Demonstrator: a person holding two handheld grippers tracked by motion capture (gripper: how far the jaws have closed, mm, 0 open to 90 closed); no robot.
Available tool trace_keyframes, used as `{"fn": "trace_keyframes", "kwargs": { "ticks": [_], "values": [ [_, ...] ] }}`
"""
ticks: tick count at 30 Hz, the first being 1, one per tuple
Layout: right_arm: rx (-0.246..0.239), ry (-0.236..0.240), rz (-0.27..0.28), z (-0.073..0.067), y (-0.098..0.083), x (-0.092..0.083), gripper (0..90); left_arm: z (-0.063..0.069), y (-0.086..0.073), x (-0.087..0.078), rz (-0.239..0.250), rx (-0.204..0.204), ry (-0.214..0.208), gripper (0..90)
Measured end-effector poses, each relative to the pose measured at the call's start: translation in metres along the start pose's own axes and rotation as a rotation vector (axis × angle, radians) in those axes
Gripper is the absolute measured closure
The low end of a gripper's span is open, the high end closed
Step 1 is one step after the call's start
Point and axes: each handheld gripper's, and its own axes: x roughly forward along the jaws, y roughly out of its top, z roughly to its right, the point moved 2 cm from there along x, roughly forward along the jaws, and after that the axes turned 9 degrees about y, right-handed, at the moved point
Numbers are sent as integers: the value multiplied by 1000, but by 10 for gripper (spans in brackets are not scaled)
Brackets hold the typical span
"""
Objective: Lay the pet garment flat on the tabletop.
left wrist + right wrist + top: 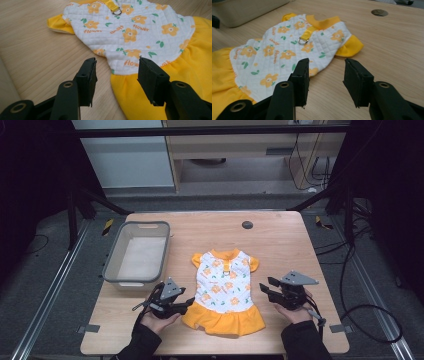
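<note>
The small quilted dress lies flat on the worktop, collar away from the person, orange skirt toward them, between the two grippers. It is a white bodice printed with orange flowers, with a metal D-ring on a strap below the collar and an orange sleeve at each side.

The left gripper sits just beside the skirt's left edge; in the left gripper view the seam where bodice meets skirt lies ahead of the spread jaws, and nothing is between them. The right gripper stands near the bodice's right side, jaws likewise apart and empty, with bare worktop below them and the right sleeve just ahead.

Judged step: regrasp the garment at both sides for a fold or a lift.

- Bring each gripper in low and level, so the lower jaw slides under the fabric edge (quilted cloth is thick; a shallow bite will slip).
- Take both side edges at matching points on the garment, so it rises untwisted.
- Keep clear of the D-ring.

The grey plastic bin stands beyond the left gripper, well apart from the dress.
</note>
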Motion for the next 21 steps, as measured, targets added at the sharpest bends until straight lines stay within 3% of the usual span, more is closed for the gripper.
{"fn": "trace_keyframes", "kwargs": {
  "ticks": [3, 6, 10, 21],
  "values": [
    [24, -28, 14, 7, -5, -11, 489, -3, -6, -6, 7, -23, 2, 442],
    [43, -69, 23, 15, -13, -20, 433, -5, -11, -11, 3, -20, 16, 413],
    [77, -114, 15, 27, -25, -28, 373, -15, -23, -25, 11, -55, 42, 372],
    [160, -197, 1, 49, -46, -41, 279, -52, -59, -50, -6, -154, 148, 312]
  ]
}}
